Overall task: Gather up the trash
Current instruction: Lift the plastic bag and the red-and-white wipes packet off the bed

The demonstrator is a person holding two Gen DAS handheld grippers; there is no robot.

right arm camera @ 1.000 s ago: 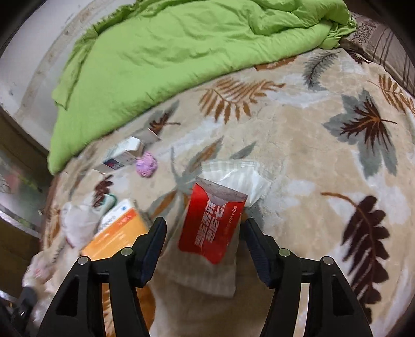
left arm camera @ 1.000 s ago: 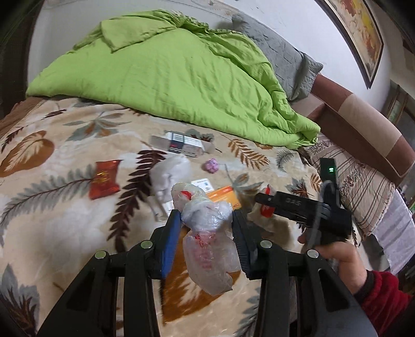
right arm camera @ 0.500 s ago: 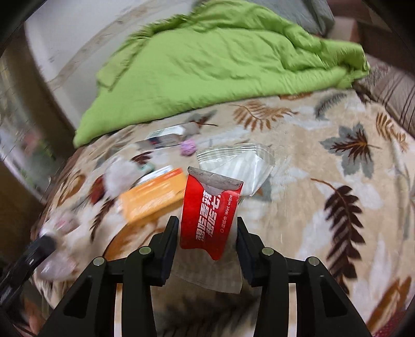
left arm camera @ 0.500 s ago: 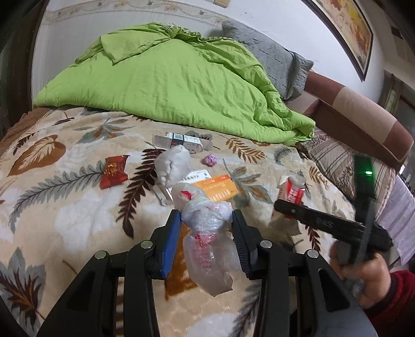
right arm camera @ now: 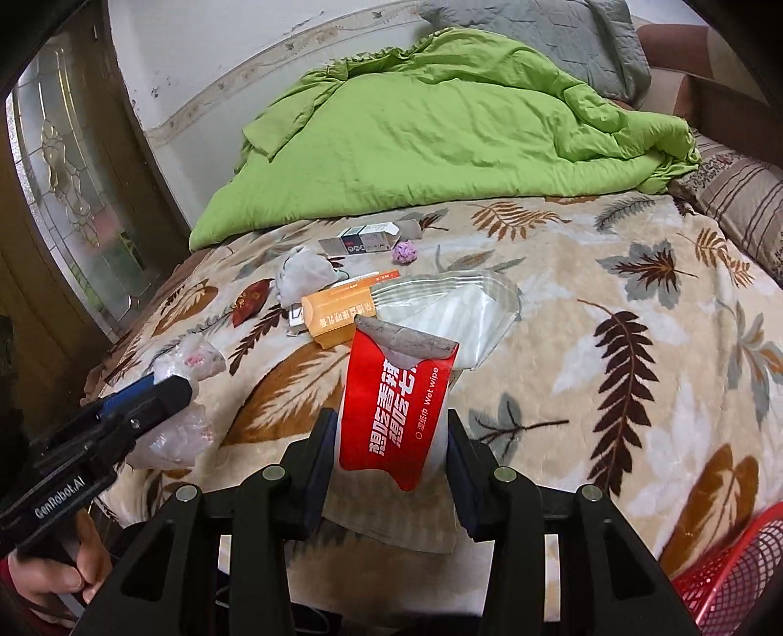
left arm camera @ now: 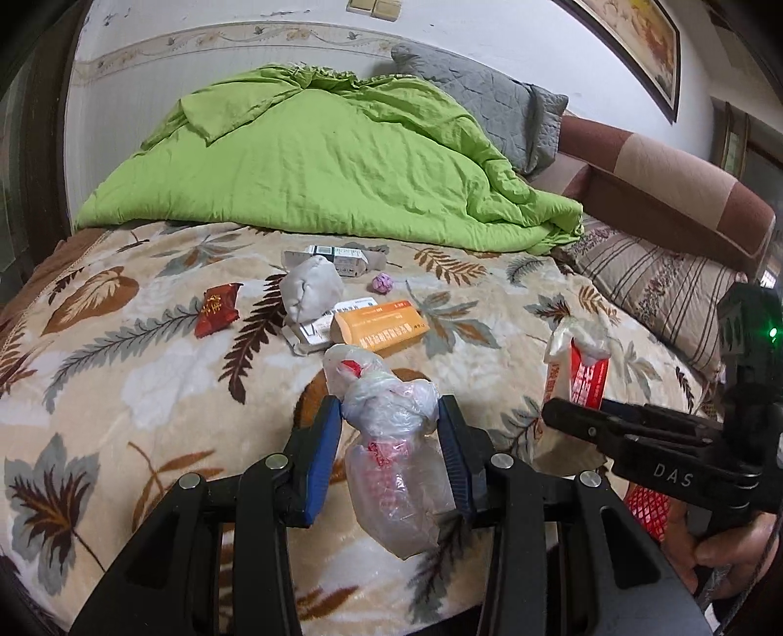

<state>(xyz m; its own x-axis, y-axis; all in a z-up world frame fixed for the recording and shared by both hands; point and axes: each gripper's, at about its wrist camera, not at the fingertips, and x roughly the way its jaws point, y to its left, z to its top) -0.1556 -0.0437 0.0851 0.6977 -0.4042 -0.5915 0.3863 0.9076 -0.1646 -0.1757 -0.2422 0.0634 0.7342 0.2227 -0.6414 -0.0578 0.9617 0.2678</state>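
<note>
Crinkled clear plastic bag (left arm camera: 391, 440) is pinched in my left gripper (left arm camera: 391, 457), off the bed's near edge; my right gripper (right arm camera: 391, 462) clamps one red wet-wipe packet (right arm camera: 396, 411) and its clear sleeve. Both hang loosely, so either could slip before the red mesh basket (right arm camera: 734, 577). Six pieces remain mid-blanket (left arm camera: 122, 391): three cartons, two wads, one red wrapper (left arm camera: 218, 309).

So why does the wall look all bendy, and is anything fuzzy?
Left wrist view: the fisheye lens curves the wall border and darkens the corners; the crumpled plastic bag in the left hand-held gripper looks sharp. Right wrist view: same bending on the glass door; the red wet wipe packet is crisp, no blur.
</note>
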